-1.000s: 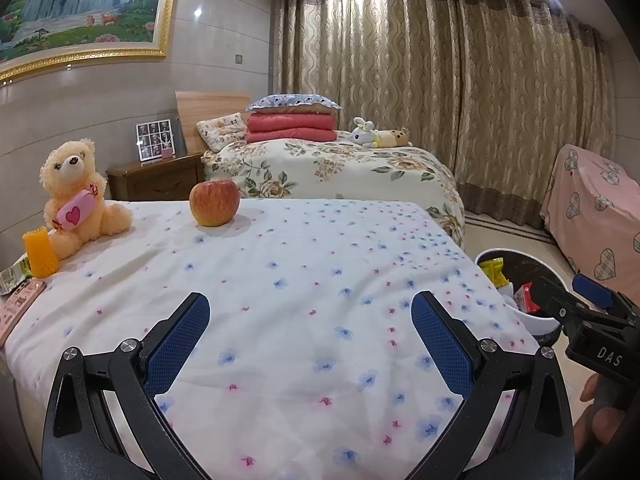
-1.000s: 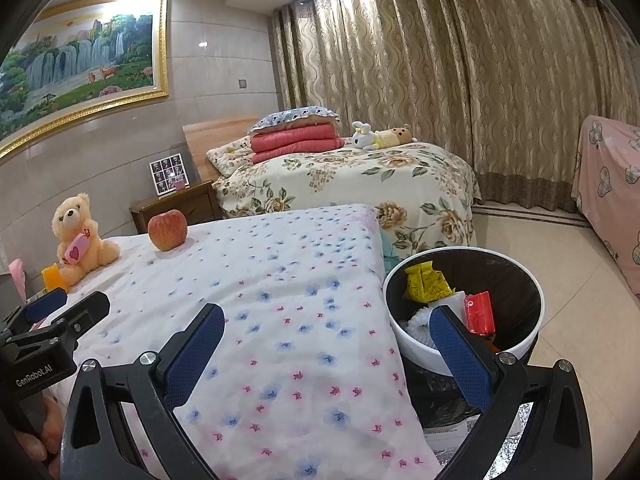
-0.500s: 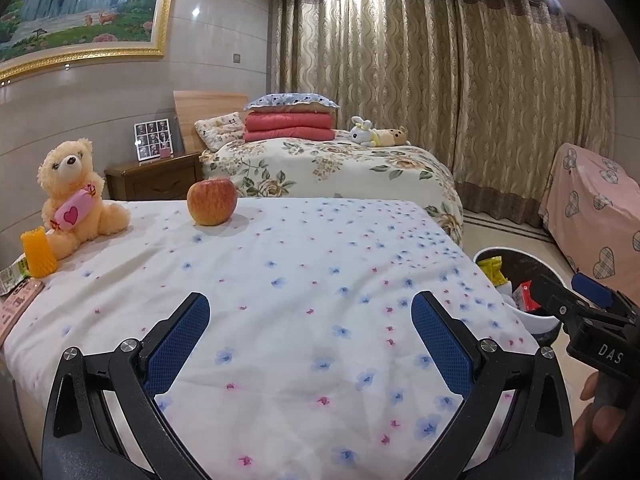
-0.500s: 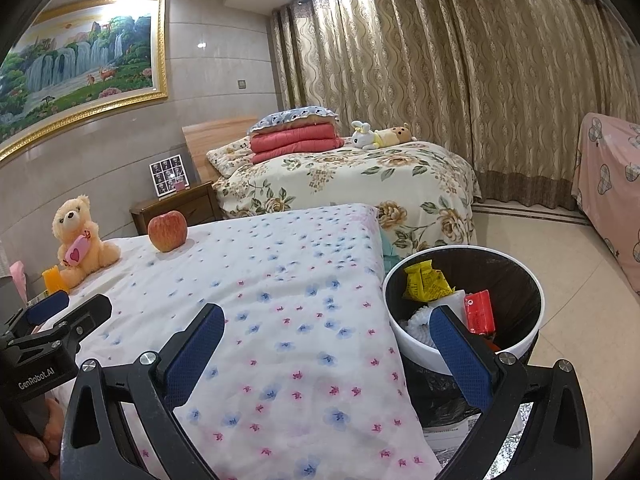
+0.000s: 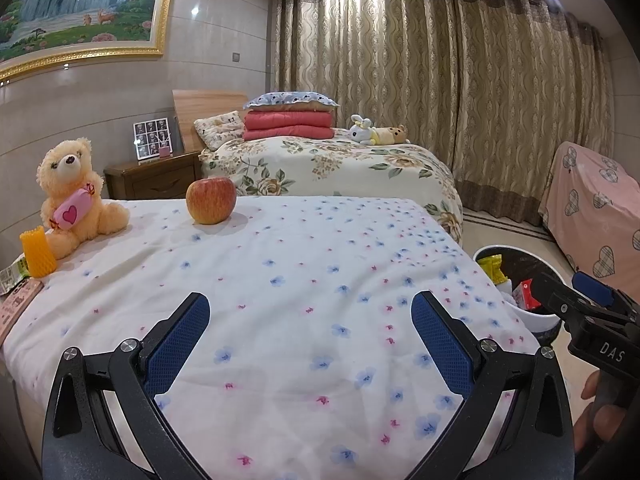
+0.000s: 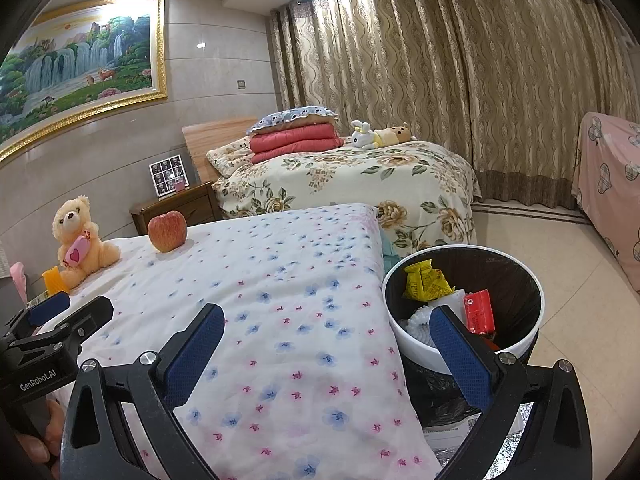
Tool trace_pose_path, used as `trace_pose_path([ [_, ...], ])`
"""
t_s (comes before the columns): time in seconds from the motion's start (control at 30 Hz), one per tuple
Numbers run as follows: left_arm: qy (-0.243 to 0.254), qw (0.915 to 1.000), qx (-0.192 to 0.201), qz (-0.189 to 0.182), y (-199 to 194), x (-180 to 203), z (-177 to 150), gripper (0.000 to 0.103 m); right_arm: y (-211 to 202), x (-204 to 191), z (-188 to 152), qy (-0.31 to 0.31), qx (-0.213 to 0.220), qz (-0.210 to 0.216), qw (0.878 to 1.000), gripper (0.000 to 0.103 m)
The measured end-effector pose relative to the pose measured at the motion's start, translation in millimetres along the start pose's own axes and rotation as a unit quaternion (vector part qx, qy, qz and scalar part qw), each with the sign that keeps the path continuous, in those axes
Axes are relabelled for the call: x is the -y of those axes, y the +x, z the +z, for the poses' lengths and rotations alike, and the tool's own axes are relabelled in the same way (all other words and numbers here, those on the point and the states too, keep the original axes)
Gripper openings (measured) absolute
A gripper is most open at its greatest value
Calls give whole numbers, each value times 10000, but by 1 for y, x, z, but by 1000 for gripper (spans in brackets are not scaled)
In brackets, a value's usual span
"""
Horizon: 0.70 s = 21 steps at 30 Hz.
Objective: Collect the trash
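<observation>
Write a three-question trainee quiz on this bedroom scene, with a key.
1. True or false: the left gripper holds a wrapper.
2. Which items lie inside the round white bin with a black liner?
A. crumpled yellow wrapper and red packet
B. apple and bear
3. Fill in: the red-yellow apple sits on the flower-print ____ bedsheet.

Key: 1 false, both the left and the right gripper are open and empty; 2 A; 3 white.

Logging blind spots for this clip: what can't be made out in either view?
- Wrappers at the bed's left corner: left wrist view, cut by the image edge, print unreadable.
- Trash bin contents: right wrist view, lower items hidden by the right gripper finger.
- Photo frame: pictures too small.
</observation>
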<state>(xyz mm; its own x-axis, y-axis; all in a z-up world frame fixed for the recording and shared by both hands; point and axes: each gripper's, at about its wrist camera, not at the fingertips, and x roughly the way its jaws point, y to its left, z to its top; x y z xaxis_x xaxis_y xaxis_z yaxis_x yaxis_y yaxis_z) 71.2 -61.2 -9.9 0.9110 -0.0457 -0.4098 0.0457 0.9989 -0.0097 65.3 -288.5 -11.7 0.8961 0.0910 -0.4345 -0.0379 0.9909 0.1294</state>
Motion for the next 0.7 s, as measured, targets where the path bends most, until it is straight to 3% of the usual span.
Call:
trace_pose_path([
  [0.7,5,10000,-32,-31,2,1,-2,103,0,1,0,20,-14,18,10000,103],
])
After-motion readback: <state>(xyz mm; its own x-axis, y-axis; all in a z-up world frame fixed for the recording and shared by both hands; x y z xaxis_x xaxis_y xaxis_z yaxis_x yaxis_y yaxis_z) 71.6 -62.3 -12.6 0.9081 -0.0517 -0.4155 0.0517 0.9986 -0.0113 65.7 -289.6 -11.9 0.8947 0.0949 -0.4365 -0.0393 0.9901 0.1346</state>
